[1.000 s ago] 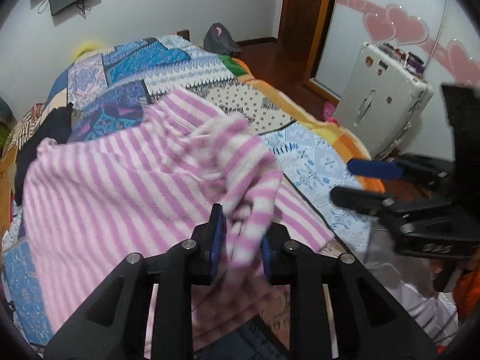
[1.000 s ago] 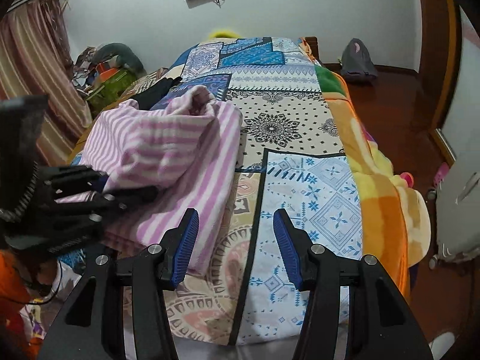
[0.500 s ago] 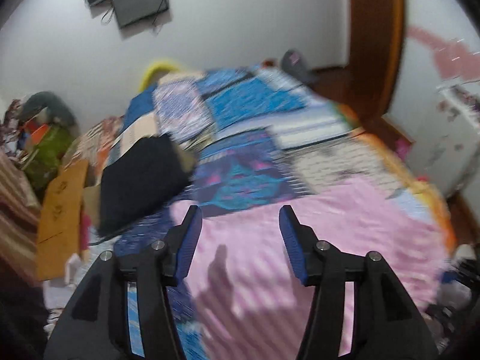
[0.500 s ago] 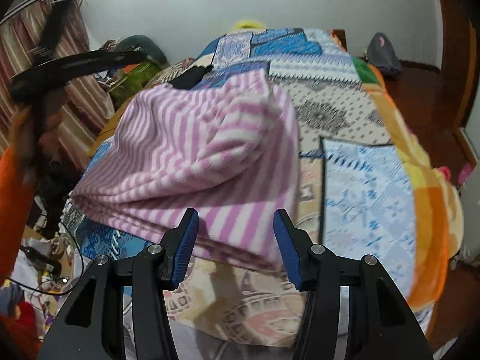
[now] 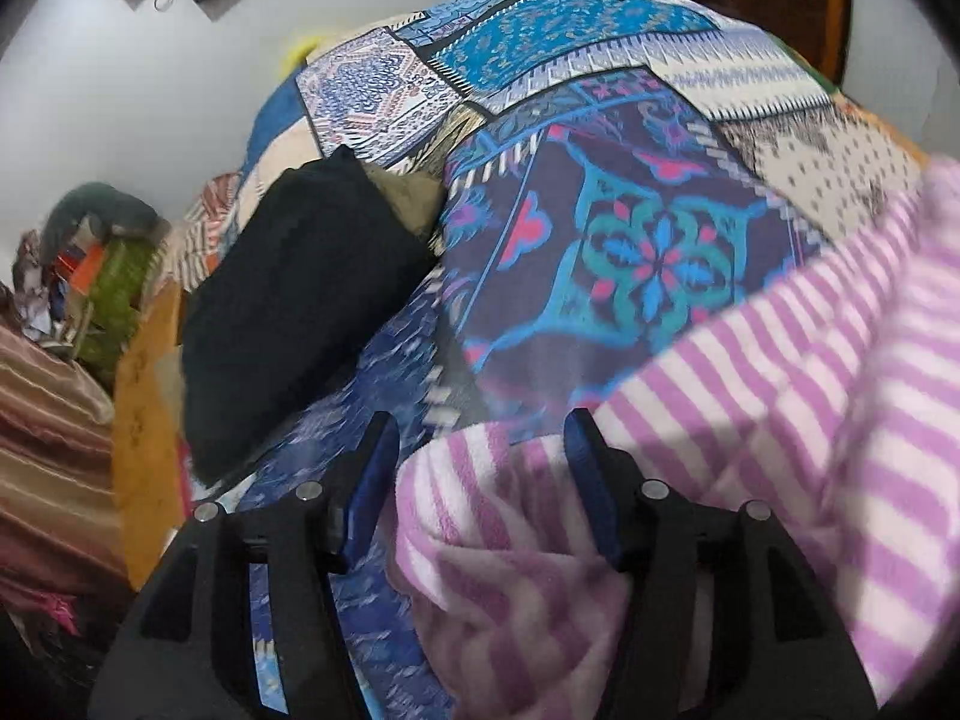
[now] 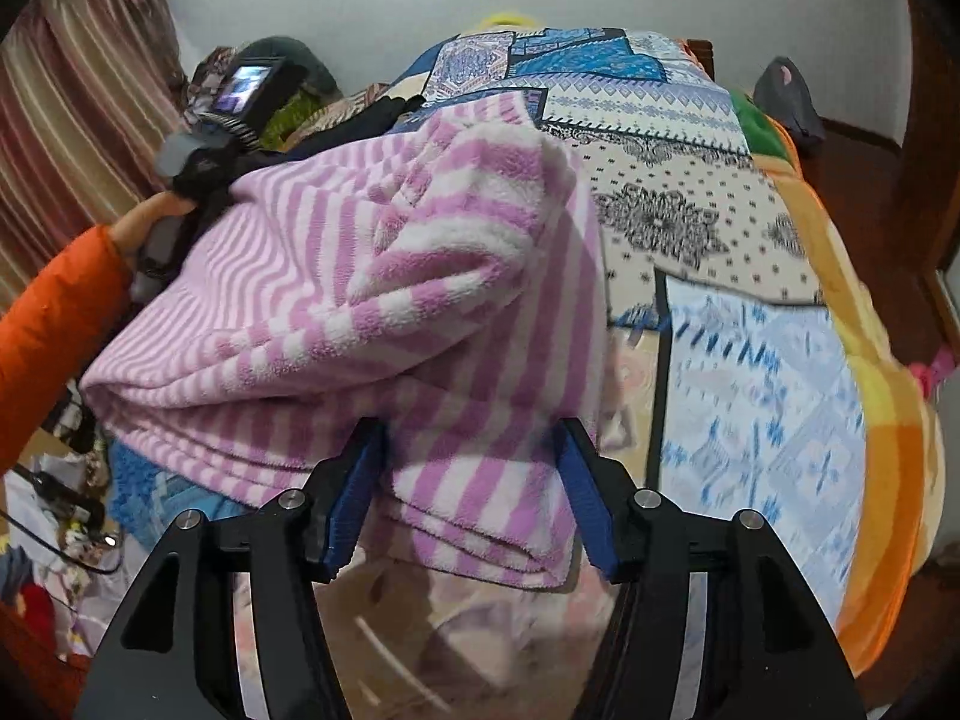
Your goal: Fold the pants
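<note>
The pink-and-white striped fleece pants (image 6: 384,300) lie folded in a thick stack on the patterned bedspread (image 6: 690,228). My right gripper (image 6: 471,480) is open, its blue-padded jaws either side of the stack's near corner. My left gripper (image 5: 483,468) is open too, with a corner of the pants (image 5: 750,390) between its jaws. In the right wrist view the left gripper's body (image 6: 198,138), held by a hand with an orange sleeve, sits at the stack's far left edge.
A folded black garment (image 5: 288,300) lies on the bed left of the pants. Clutter and a striped curtain (image 6: 78,120) stand left of the bed. The bed's orange edge (image 6: 888,480) drops to a wooden floor on the right.
My left gripper let go of the pants, swung to the stack's far left side and stands open at a corner. My right gripper moved in around the stack's near corner.
</note>
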A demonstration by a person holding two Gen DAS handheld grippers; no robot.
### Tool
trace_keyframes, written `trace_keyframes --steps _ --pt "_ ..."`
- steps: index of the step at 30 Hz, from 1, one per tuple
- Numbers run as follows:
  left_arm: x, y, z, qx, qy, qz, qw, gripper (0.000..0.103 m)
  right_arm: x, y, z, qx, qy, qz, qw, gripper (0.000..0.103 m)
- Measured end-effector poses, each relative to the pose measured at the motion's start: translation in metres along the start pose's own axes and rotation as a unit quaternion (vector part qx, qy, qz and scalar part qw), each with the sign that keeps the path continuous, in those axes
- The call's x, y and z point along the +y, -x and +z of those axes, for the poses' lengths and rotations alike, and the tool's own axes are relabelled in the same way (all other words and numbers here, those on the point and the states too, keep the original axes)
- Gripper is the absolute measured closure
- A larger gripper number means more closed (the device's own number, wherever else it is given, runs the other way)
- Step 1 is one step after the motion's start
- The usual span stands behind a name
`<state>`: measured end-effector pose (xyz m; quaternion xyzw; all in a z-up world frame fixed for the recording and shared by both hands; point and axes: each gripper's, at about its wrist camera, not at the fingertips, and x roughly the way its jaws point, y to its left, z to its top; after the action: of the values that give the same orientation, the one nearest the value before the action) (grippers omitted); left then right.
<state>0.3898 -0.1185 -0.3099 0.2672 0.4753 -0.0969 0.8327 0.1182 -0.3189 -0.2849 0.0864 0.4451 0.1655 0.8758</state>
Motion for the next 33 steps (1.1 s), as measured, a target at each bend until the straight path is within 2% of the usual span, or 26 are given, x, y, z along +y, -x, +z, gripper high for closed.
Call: trace_keyframes --steps 2,4,6,10,13,16,19,23,26,30,33 --pt "0.010 0.006 -0.015 0.008 0.018 -0.001 0.9998 0.045 -0.005 -0.007 0.009 0.004 0.015 -0.006 1.000 0.047" --pt "0.026 0.015 -0.038 0.017 0.046 -0.009 0.9988 0.045 -0.014 -0.015 0.020 0.008 0.025 -0.010 1.000 0.042" --pt "0.036 0.024 -0.065 0.032 0.075 -0.023 0.9964 0.046 -0.024 -0.025 0.034 0.011 0.028 -0.006 1.000 0.041" --pt "0.046 0.042 -0.117 0.061 0.137 -0.058 0.9870 0.046 -0.040 -0.048 0.064 0.013 0.028 -0.011 0.999 0.041" --pt "0.044 0.063 -0.149 0.062 0.186 -0.072 0.9779 0.046 -0.041 -0.058 0.084 0.013 0.020 -0.016 1.000 0.041" --pt "0.032 0.084 -0.170 0.054 0.215 -0.072 0.9724 0.046 -0.030 -0.048 0.094 -0.004 0.034 -0.046 0.998 0.042" --pt "0.019 0.100 -0.174 0.042 0.213 -0.080 0.9729 0.048 -0.018 -0.019 0.094 -0.032 0.035 -0.047 0.998 0.042" --pt "-0.004 0.118 -0.168 0.025 0.197 -0.096 0.9754 0.049 -0.004 0.025 0.086 -0.065 0.038 -0.069 0.995 0.041" --pt "-0.013 0.129 -0.161 0.012 0.174 -0.076 0.9817 0.049 0.006 0.049 0.077 -0.070 0.036 -0.086 0.993 0.041" --pt "0.010 0.144 -0.161 -0.003 0.190 -0.078 0.9786 0.049 0.020 0.067 0.064 -0.063 0.043 -0.089 0.993 0.040" --pt "0.029 0.164 -0.165 -0.030 0.204 -0.066 0.9763 0.048 0.032 0.072 0.050 -0.067 0.061 -0.104 0.990 0.040"
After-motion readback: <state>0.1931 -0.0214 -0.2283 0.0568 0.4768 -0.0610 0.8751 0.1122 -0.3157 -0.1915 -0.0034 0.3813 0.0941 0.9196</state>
